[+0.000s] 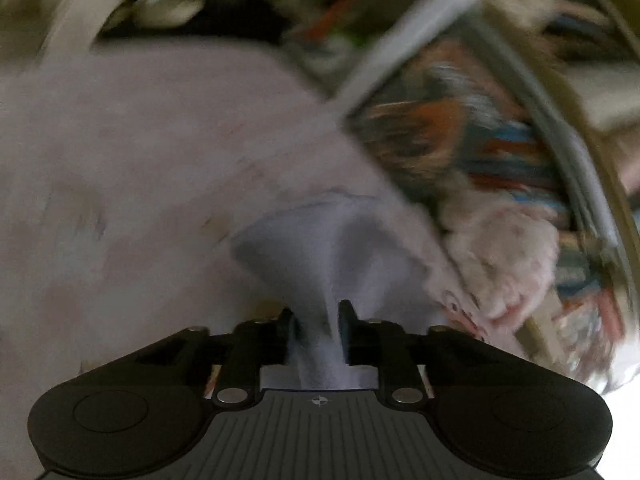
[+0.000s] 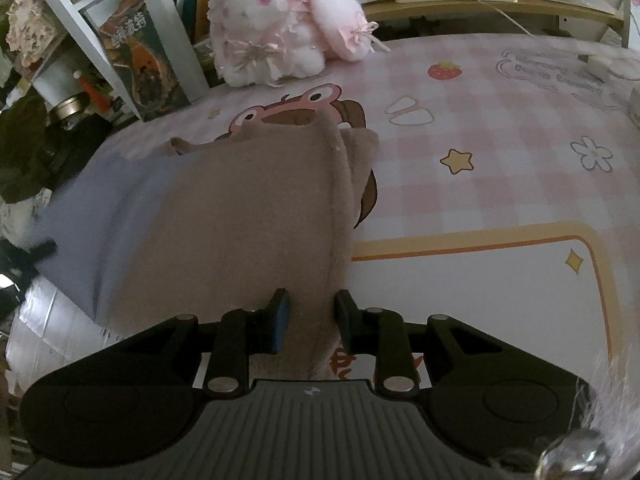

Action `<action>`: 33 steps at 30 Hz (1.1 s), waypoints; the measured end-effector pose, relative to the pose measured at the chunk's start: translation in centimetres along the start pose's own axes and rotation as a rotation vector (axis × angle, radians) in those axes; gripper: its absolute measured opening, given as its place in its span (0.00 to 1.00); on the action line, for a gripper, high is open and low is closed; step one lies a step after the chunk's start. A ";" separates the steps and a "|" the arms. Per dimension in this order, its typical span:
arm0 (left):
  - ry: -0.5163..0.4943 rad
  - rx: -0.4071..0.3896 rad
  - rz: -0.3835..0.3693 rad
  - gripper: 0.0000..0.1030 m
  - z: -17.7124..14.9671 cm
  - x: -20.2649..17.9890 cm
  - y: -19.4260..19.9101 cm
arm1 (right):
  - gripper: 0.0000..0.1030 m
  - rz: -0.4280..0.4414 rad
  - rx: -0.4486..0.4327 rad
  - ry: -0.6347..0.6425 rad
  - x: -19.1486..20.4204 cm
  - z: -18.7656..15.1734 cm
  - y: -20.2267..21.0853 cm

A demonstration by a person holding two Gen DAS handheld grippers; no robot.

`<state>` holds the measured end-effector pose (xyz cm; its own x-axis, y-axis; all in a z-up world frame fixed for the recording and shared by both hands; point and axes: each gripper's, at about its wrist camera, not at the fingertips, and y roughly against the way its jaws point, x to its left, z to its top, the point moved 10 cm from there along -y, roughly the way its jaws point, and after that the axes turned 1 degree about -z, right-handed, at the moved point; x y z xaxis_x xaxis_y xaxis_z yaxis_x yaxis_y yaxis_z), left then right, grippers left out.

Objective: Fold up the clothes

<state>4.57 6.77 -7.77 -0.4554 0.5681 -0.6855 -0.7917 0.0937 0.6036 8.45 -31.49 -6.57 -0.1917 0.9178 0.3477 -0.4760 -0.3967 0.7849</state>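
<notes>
Right wrist: garment (image 2: 248, 216) between right gripper (image 2: 310, 320) jaws.

Right claw (image 2: 309, 320) around beige garment (image 2: 248, 216)

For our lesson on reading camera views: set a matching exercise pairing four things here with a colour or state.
Things:
1. Left gripper
2. Plush rabbit
3. Star
4. Right gripper

States:
A. printed on the checked sheet
B. shut on lavender cloth
C. sits at the sheet's far edge
D. shut on the beige garment

Pairs: 1-B, 2-C, 3-A, 4-D
</notes>
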 end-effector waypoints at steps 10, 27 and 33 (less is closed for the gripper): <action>0.105 0.059 0.001 0.41 -0.8 1.6 -2.3 | 0.24 -0.028 -0.005 -0.016 0.2 0.0 0.0; -0.001 0.058 0.014 0.12 2.0 2.8 -1.9 | 0.26 0.032 -0.002 -0.034 2.7 -1.2 -0.9; -0.170 0.010 -0.010 0.09 2.2 -1.5 -0.1 | 0.25 0.041 0.001 -0.001 2.8 -1.2 -1.1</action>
<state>6.20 7.70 -5.92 -0.3713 0.6974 -0.6130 -0.7912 0.1079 0.6019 7.36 -28.44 -7.04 -0.2104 0.9007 0.3801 -0.4668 -0.4342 0.7704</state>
